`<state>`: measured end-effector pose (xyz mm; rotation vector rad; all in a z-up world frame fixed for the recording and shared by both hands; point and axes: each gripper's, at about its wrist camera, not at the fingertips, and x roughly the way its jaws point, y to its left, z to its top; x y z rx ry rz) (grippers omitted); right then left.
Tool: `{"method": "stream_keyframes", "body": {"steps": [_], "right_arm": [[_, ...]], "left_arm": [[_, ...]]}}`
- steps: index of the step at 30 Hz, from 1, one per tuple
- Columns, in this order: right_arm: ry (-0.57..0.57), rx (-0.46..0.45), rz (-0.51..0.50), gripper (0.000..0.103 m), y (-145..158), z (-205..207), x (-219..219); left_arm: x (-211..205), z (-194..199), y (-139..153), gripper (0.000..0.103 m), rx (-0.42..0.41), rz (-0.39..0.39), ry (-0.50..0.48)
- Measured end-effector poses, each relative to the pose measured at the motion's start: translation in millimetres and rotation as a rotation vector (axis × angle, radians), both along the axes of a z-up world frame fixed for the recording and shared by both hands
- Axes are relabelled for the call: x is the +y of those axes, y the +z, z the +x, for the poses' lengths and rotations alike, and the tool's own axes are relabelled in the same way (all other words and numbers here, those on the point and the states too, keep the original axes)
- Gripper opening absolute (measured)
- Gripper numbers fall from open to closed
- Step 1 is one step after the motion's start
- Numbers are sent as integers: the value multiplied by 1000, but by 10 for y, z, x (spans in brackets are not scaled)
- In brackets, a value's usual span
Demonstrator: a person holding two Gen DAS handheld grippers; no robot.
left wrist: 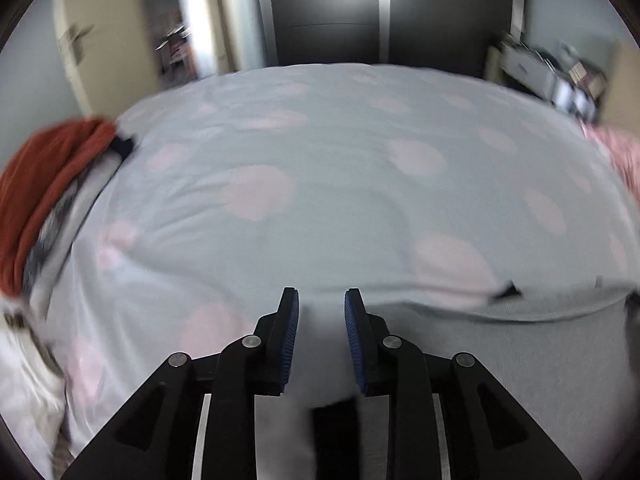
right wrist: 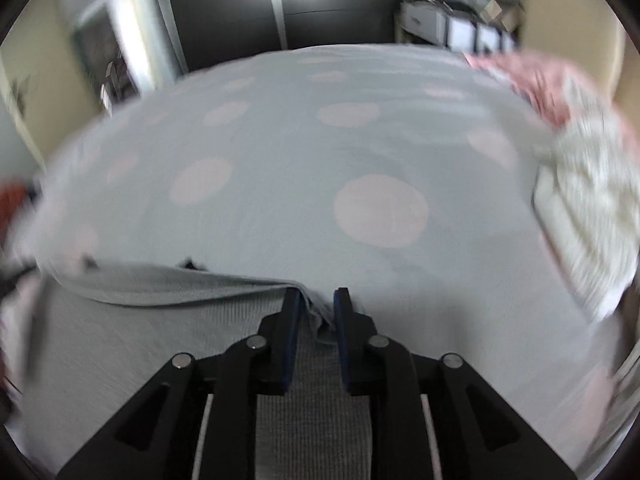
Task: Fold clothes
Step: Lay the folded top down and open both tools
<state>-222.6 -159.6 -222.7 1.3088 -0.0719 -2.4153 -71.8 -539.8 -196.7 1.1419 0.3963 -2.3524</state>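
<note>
Grey garment: a grey knit cloth (right wrist: 132, 320) is held up at the near edge of the bed (right wrist: 304, 152), its top hem stretched between the two grippers; the rest hangs below the cameras.
Right gripper: the right gripper (right wrist: 315, 304) has a bunched corner of the hem between its fingers; the jaws stand a little apart, yet the cloth is pinched and carried.
Left gripper: pale cloth is seen between the fingers of the left gripper (left wrist: 321, 308); whether it is truly clamped cannot be told through the blur.
Step in hand: the garment is judged to be carried by its top edge over the bed. It would fit a spreading-out as well as a fold being brought over, and the pictures do not settle which.
Next move: the hem must be kept taut and level, both corners travelling together.
Edges and room: the middle of the spotted bedspread is open. A red garment pile (left wrist: 44, 192) lies at the left edge, a white and pink pile (right wrist: 580, 184) at the right edge; both should be kept clear of.
</note>
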Motion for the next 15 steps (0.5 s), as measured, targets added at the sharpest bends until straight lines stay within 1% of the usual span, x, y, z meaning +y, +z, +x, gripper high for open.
{"method": "stream_keyframes", "body": {"steps": [2,3,5,7,9,13,15], "right_arm": [[-59,-56,-118,21,18,-63,204],[-81,-71,-153,21,15,-63,287],[-120,-95,-213,26,9,-52,439],[-159,-119,-274,27,2,-41,591],[-165,-139,-275,27,11,71,659],[-170,-178,-264,27,32,314,777],[-172,-198,-259,27,42,436,836]], "left_arm": [[-110,99,36,26,19,54,53],[-145,151,52,26,25,69,74],[-174,236,88,26,26,77,98],[-155,347,141,26,26,100,100],[-123,444,176,26,18,144,76],[-10,690,225,26,-17,260,-18],[77,813,223,26,-33,297,-59]]}}
